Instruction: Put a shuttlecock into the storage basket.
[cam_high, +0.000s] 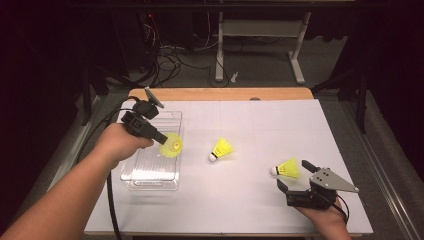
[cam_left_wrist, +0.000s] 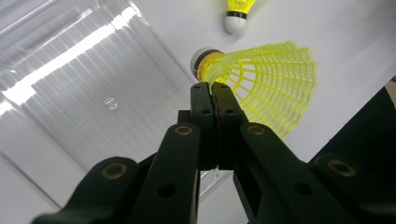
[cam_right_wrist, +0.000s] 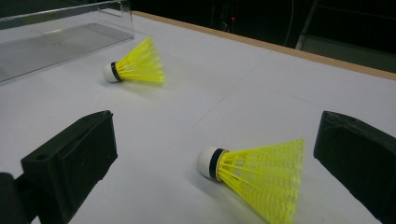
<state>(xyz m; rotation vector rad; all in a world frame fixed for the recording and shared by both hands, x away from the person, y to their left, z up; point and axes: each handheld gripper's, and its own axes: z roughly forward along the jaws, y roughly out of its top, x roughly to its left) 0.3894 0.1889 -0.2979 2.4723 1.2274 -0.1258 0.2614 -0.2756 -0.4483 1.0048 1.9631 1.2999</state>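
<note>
Left gripper (cam_high: 161, 138) clamped on shuttlecock (cam_high: 171, 145) skirt over clear box (cam_high: 150, 172); right gripper (cam_high: 295, 176) wide, straddling second shuttlecock (cam_high: 286, 169).

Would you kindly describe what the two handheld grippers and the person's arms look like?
Both grippers are black with two blocky jaws. The left gripper trails a black cable, and brass-coloured pivot pins show on its linkage. The right gripper carries a grey three-cornered plate. The forearms are bare, without sleeves or gloves.
</note>
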